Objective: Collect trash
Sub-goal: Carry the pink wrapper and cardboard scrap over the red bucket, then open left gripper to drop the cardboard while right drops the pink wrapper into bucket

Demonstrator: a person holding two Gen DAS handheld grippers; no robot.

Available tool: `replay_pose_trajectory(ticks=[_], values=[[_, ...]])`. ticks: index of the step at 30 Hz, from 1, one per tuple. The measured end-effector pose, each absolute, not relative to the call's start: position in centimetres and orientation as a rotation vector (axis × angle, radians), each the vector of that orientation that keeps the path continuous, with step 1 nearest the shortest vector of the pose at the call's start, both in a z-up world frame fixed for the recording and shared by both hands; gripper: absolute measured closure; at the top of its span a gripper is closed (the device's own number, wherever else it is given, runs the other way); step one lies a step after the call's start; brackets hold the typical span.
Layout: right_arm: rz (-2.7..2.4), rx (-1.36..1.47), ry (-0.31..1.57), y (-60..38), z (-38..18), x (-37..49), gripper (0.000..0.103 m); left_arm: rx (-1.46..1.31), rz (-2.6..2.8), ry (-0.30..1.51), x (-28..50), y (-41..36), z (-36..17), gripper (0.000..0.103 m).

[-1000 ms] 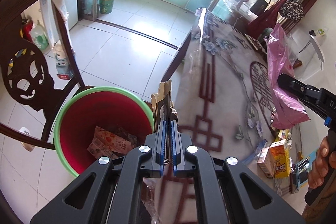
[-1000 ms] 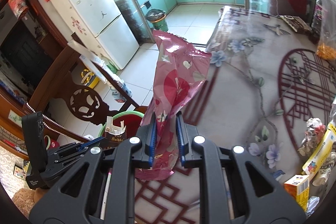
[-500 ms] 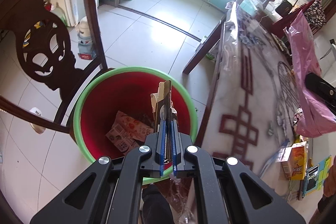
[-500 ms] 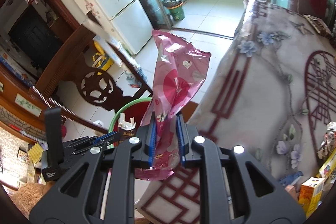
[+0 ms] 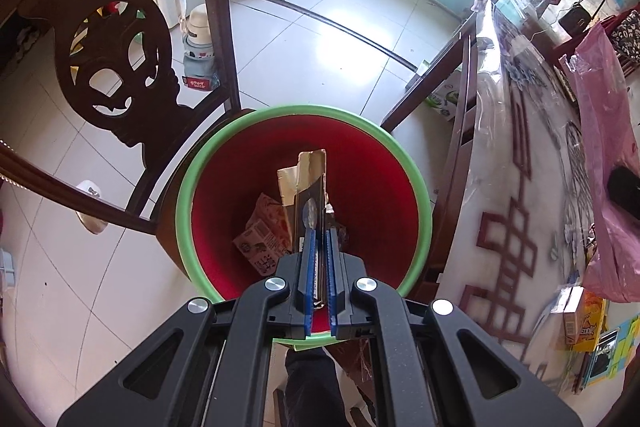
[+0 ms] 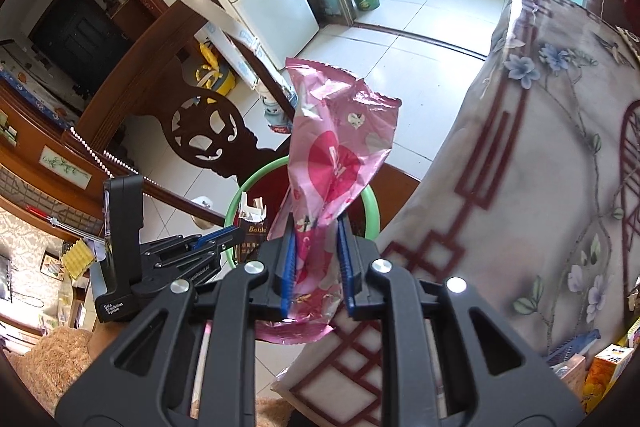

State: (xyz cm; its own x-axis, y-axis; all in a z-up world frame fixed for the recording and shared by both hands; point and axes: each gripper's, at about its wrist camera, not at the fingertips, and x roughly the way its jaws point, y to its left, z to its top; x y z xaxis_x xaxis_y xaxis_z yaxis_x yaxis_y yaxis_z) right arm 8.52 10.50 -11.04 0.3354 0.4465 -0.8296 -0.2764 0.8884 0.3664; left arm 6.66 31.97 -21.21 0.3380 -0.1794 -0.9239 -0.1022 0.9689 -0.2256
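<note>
The left gripper (image 5: 319,239) is clamped on a flattened brown carton (image 5: 310,195) with a torn, pale flap at its top (print too small to read), held directly above the red bin (image 5: 368,187) with the green rim. A crumpled printed box (image 5: 266,231) lies inside. The right gripper (image 6: 316,243) pinches a crinkled pink heart-print wrapper (image 6: 340,143), upright, over the table edge (image 6: 404,223) just right of the bin. A carved wooden chair (image 5: 116,75) stands close on the bin's left; tiled floor (image 5: 320,47) lies open beyond.
</note>
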Motion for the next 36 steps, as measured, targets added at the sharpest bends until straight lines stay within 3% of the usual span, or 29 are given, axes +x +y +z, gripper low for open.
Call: replay_pose_trajectory(ticks=[7,9,10,13,14,16,22,36], values=[[0.492,0.163,1.150,11.3,-11.3,8.5,0.084,-0.261,-0.038,1.220,6.6,32.2,-21.1,0.097],[0.497,0.160,1.155,11.5,-11.4,8.5,0.084,-0.274,-0.024,1.211,6.5,32.5,-20.9,0.084],[0.499,0.159,1.156,11.6,-11.5,8.5,0.084,-0.277,-0.015,1.203,6.5,32.7,-20.7,0.071],[0.508,0.157,1.163,11.8,-11.8,8.5,0.082,-0.287,0.011,1.161,6.3,33.2,-19.7,0.058],[0.515,0.152,1.165,12.0,-11.8,8.5,0.080,-0.288,0.021,1.148,6.3,33.4,-19.3,0.049],[0.528,0.142,1.172,12.4,-12.0,8.4,0.065,-0.292,0.042,1.121,6.1,33.7,-18.8,0.044],[0.551,0.116,1.179,13.7,-12.0,8.1,0.037,-0.308,0.072,1.092,5.7,34.7,-17.9,0.044],[0.429,0.187,1.119,8.8,-10.6,7.0,0.029,-0.220,-0.040,1.061,6.8,29.9,-15.6,0.044]])
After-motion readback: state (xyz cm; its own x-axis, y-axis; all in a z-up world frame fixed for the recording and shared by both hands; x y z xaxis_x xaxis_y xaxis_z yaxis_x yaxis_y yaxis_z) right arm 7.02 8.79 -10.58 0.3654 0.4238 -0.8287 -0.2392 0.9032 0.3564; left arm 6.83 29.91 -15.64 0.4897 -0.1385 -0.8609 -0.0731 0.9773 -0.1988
